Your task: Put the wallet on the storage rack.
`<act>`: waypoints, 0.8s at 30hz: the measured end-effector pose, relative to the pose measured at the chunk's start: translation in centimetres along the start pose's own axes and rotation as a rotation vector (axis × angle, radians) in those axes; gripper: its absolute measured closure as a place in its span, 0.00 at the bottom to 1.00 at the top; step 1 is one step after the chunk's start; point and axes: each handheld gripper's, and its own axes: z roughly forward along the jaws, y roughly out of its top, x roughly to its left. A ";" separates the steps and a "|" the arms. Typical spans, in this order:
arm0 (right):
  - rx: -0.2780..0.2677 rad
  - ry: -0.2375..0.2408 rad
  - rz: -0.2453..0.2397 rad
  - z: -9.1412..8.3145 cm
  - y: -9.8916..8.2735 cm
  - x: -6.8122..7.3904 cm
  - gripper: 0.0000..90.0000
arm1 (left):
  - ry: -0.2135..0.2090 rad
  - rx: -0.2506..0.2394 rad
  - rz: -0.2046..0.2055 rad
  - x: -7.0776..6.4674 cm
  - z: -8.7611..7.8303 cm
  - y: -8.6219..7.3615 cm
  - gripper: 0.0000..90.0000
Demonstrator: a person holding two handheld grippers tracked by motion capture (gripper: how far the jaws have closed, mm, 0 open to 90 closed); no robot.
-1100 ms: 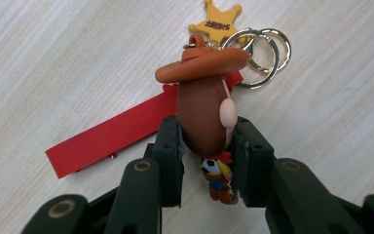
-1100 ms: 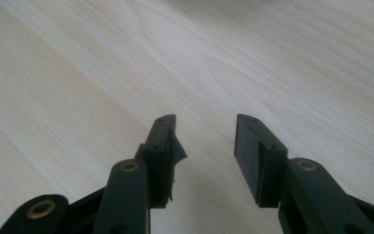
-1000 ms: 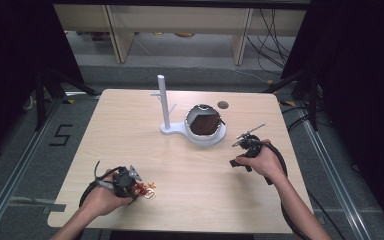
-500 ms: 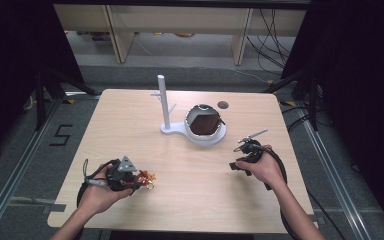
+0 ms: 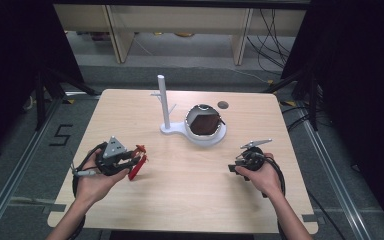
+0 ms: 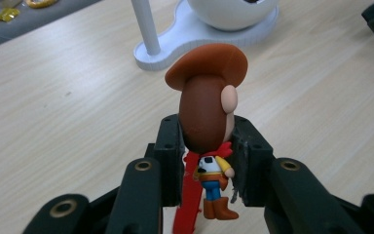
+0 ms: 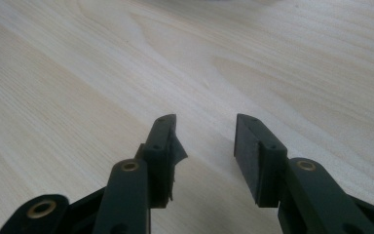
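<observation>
A small cowboy figure [image 6: 208, 112] with a brown hat, red scarf, yellow shirt and blue trousers sits between the black jaws of my left gripper [image 6: 207, 146], which is shut on its head and body. Seen from above, that gripper [image 5: 136, 164] is at the table's front left, lifted a little, with the red of the figure [image 5: 136, 167] at its tip. My right gripper [image 7: 205, 134] stands open over bare wood with nothing between its fingers; in the high view it [image 5: 236, 167] is at the front right.
A white stand [image 5: 200, 136] with an upright post [image 5: 163, 100] and a round bowl holding something dark brown [image 5: 203, 123] sits at the table's middle back. A small dark disc [image 5: 223, 105] lies behind it. The table edge [image 5: 180, 231] runs near the forearms.
My left gripper has risen off the table with the cowboy figure in it. The right hand has drifted slightly down and toward the front.
</observation>
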 end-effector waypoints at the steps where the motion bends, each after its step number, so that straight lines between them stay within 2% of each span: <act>1: 0.013 0.000 0.040 -0.1 -0.1 0.3 0.67 | 0.008 -0.013 -0.008 0.0 0.0 0.2 0.76; 2: -0.008 0.004 0.024 0.0 -0.2 0.2 0.67 | 0.016 -0.041 -0.034 -0.1 0.0 0.4 0.76; 4: -0.003 0.005 0.043 -0.2 -0.3 0.3 0.67 | 0.025 -0.055 -0.031 0.1 -0.2 0.8 0.76; 5: -0.010 -0.001 0.036 -0.2 -0.3 0.3 0.67 | 0.023 -0.082 -0.044 0.2 -0.1 1.0 0.76; 8: -0.015 -0.003 0.040 -0.3 -0.4 0.3 0.67 | 0.031 -0.104 -0.047 0.4 -0.2 1.4 0.76; 9: -0.005 0.000 0.081 -0.5 -0.5 0.6 0.67 | 0.037 -0.134 -0.068 0.4 -0.2 1.7 0.76; 10: -0.062 -0.009 0.056 -0.2 -0.7 0.4 0.67 | 0.033 -0.144 -0.071 0.5 -0.1 1.9 0.76; 11: -0.036 0.021 0.085 -0.6 -0.7 0.6 0.67 | 0.037 -0.166 -0.085 0.8 -0.1 2.2 0.76; 12: -0.036 0.021 0.085 -0.6 -0.7 0.6 0.67 | 0.037 -0.166 -0.085 0.8 -0.1 2.2 0.76; 13: -0.050 0.024 0.033 -0.6 -0.8 0.1 0.67 | 0.046 -0.170 -0.088 0.9 -0.1 2.5 0.76; 14: -0.110 -0.002 -0.007 -0.4 -0.9 -0.1 0.67 | 0.059 -0.185 -0.087 1.2 -0.1 2.8 0.76; 15: -0.110 -0.002 -0.007 -0.4 -0.9 -0.1 0.67 | 0.059 -0.185 -0.087 1.2 -0.1 2.8 0.76; 17: -0.121 -0.005 0.062 -0.5 -1.3 0.4 0.67 | 0.070 -0.212 -0.101 1.5 -0.1 3.3 0.76; 20: -0.142 0.007 0.055 -0.3 -1.6 0.2 0.67 | 0.073 -0.222 -0.105 1.7 0.0 3.7 0.76; 23: -0.159 -0.003 0.055 -0.3 -2.0 0.1 0.67 | 0.082 -0.238 -0.111 1.9 0.1 4.1 0.76; 24: -0.173 0.012 0.065 -0.3 -2.2 0.2 0.67 | 0.077 -0.251 -0.124 2.0 0.2 4.5 0.76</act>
